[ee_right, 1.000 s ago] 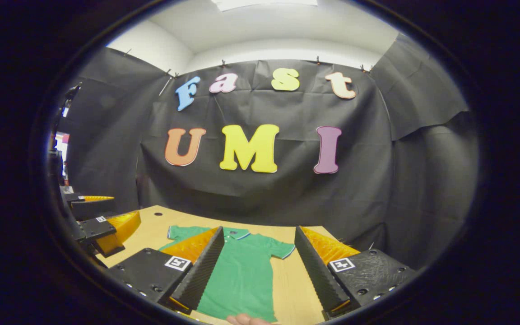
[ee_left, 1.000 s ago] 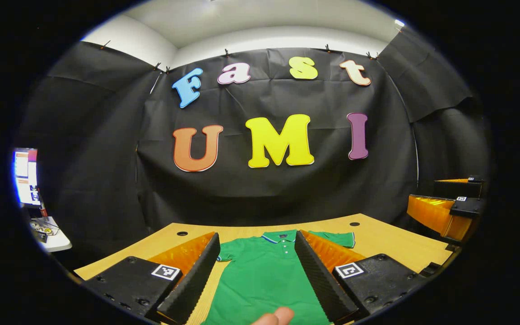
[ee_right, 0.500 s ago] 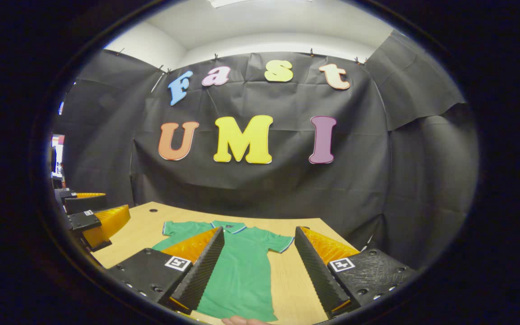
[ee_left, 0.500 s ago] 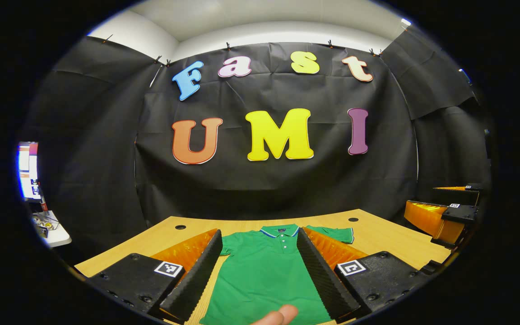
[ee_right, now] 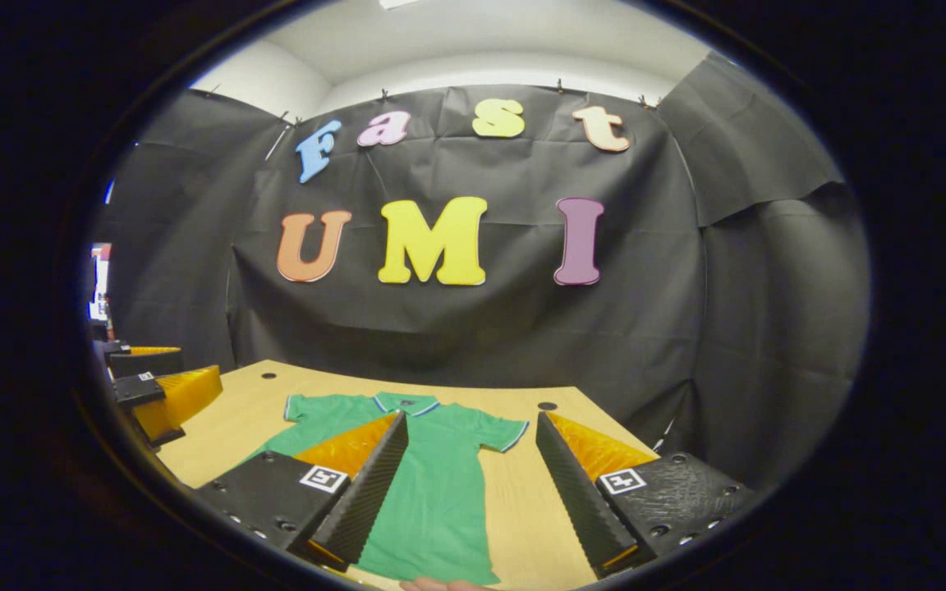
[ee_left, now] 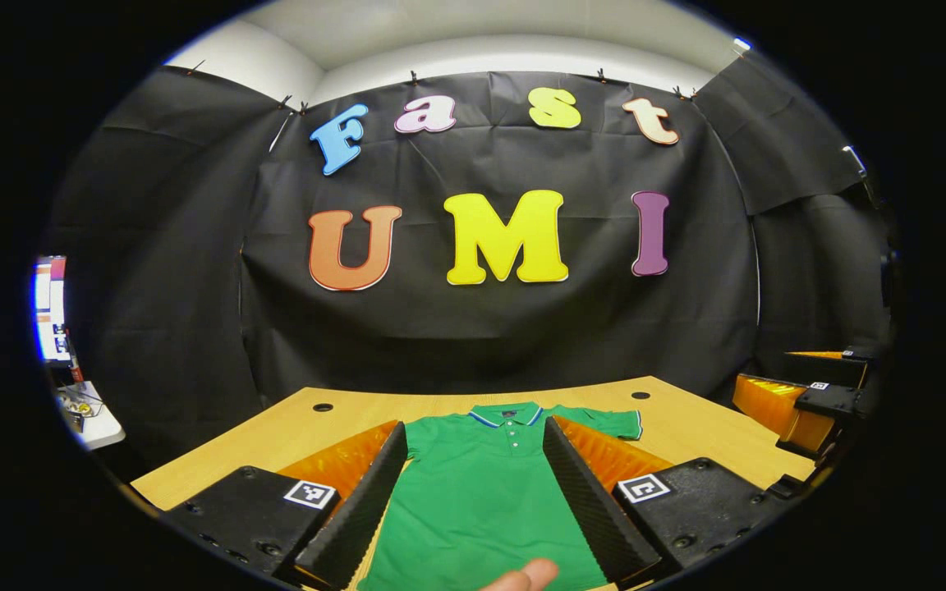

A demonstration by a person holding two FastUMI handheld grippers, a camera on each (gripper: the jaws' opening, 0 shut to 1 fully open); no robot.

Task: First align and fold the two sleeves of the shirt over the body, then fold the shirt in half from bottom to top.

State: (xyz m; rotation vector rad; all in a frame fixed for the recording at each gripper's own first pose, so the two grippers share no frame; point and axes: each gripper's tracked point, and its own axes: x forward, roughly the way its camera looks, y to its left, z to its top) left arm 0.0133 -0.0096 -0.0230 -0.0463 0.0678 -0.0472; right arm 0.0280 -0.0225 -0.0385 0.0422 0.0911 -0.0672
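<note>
Between the spread fingers of the left tongs (ee_left: 473,484) a green shirt (ee_left: 481,492) lies flat and unfolded on the wooden surface (ee_left: 292,431), collar at the far end and both short sleeves out to the sides. The right tongs (ee_right: 469,484), likewise open and gripping nothing, frame the shirt's right sleeve (ee_right: 499,431) and side. A fingertip (ee_left: 534,573) shows at the near edge between the left tongs.

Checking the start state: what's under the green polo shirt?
The green polo shirt lies flat on the light wooden table. Nothing bulges beneath it, but the cloth hides the tabletop it covers.
</note>
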